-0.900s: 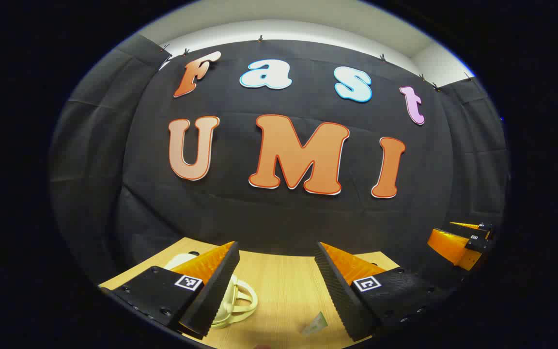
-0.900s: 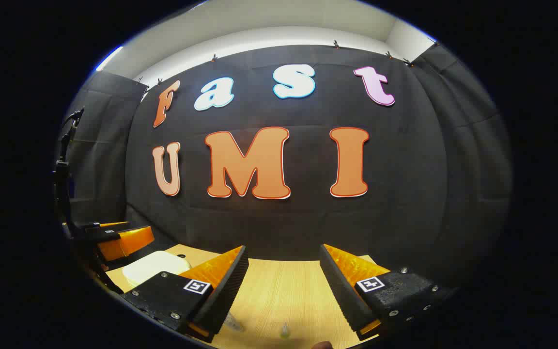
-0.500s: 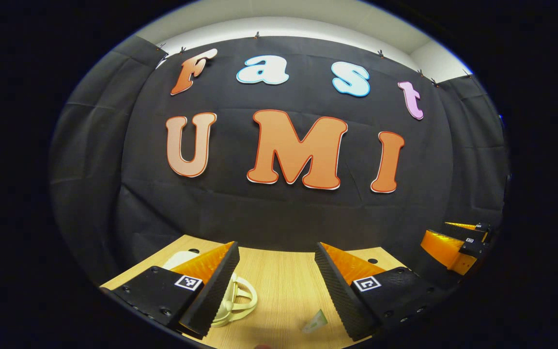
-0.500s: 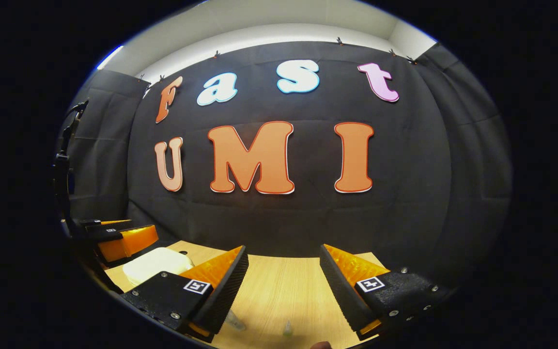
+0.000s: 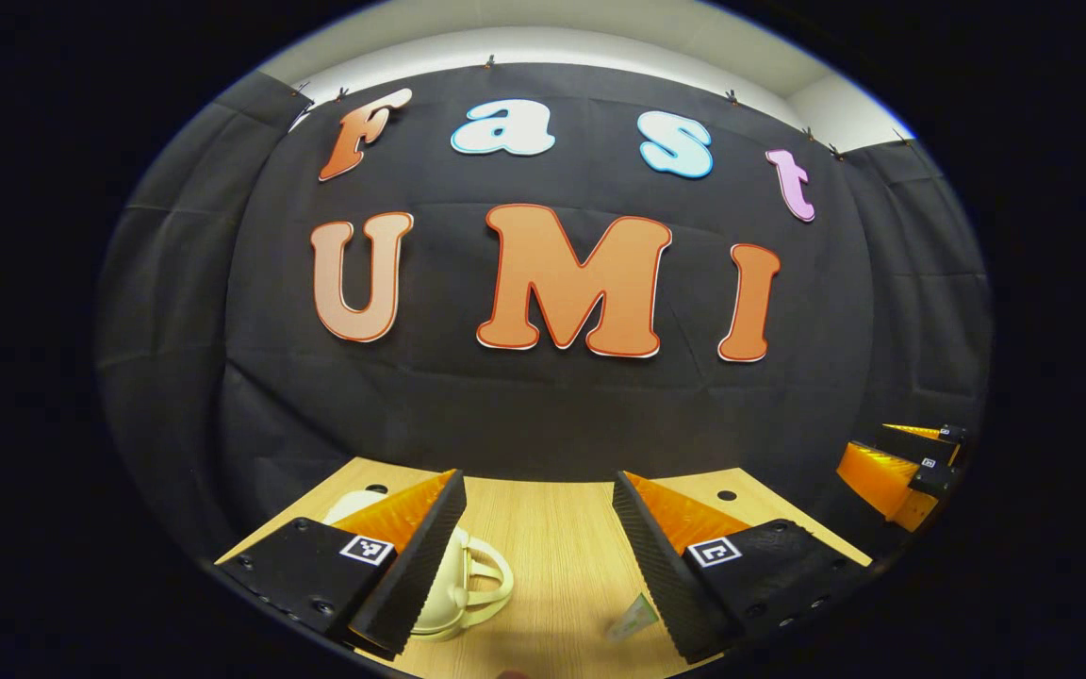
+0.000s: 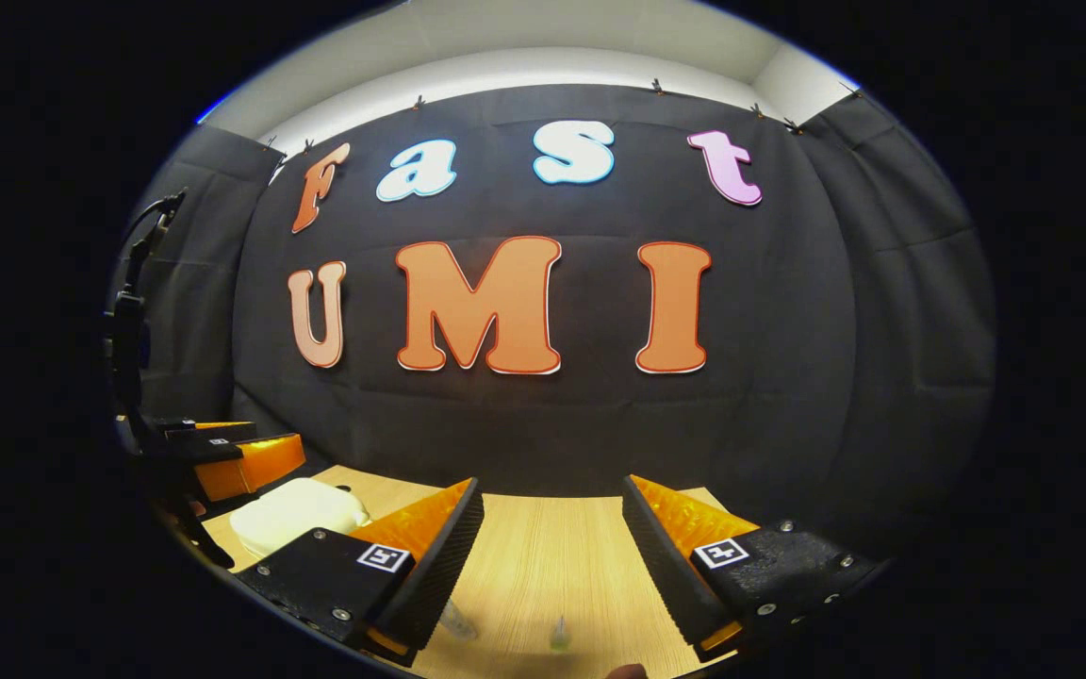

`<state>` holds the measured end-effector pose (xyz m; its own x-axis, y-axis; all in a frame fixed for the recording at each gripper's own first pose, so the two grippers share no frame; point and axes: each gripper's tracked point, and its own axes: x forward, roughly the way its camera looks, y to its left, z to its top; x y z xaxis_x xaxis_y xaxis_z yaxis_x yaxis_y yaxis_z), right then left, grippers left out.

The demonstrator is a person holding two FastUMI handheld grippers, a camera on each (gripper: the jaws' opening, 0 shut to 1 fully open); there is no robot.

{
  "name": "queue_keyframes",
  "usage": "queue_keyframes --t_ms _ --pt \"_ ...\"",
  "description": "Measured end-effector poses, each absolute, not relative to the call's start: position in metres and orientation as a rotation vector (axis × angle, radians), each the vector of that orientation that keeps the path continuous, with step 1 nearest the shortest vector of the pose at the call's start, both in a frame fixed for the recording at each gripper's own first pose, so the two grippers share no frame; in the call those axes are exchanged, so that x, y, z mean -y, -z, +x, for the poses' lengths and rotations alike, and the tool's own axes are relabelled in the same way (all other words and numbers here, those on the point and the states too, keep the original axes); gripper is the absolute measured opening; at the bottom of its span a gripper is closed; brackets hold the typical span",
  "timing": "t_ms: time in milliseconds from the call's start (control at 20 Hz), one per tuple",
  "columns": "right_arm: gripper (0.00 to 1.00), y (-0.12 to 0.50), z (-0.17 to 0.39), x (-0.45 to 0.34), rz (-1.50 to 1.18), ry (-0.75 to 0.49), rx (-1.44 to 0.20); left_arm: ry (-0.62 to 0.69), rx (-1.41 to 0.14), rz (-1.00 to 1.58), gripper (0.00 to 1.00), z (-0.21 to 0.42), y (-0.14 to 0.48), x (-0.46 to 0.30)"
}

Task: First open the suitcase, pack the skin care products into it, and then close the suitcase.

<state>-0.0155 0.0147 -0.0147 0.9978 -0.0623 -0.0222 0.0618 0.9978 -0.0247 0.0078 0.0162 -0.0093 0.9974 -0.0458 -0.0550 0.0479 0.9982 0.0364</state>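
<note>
dim, overhead light, fisheye-warped edges

cream suitcase (image 5: pixel 468 580), light wood-grain table (image 5: pixel 552 547), black wall cloth (image 5: pixel 543 415)

Closed cream suitcase (image 5: pixel 453 585), handle facing out; small skincare tube (image 5: pixel 633 618) beside it

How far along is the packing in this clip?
Nothing looks done: the cream suitcase sits closed on the wooden table. Left gripper and right gripper are open and empty. A small tube lies on the table. Opening, packing and closing all remain.
</note>
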Motion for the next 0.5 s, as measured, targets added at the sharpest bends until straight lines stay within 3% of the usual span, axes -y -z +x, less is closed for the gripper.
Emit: queue_keyframes --t_ms 250,500 --pt "0.94 0.021 -0.015 -0.013 -0.033 0.063 -0.044 0.047 -0.046 0.064 0.98 0.011 0.009 -0.017" --pt "0.94 0.031 -0.013 -0.012 -0.04 0.055 -0.076 0.0 -0.03 0.254 0.97 0.019 0.025 -0.042"
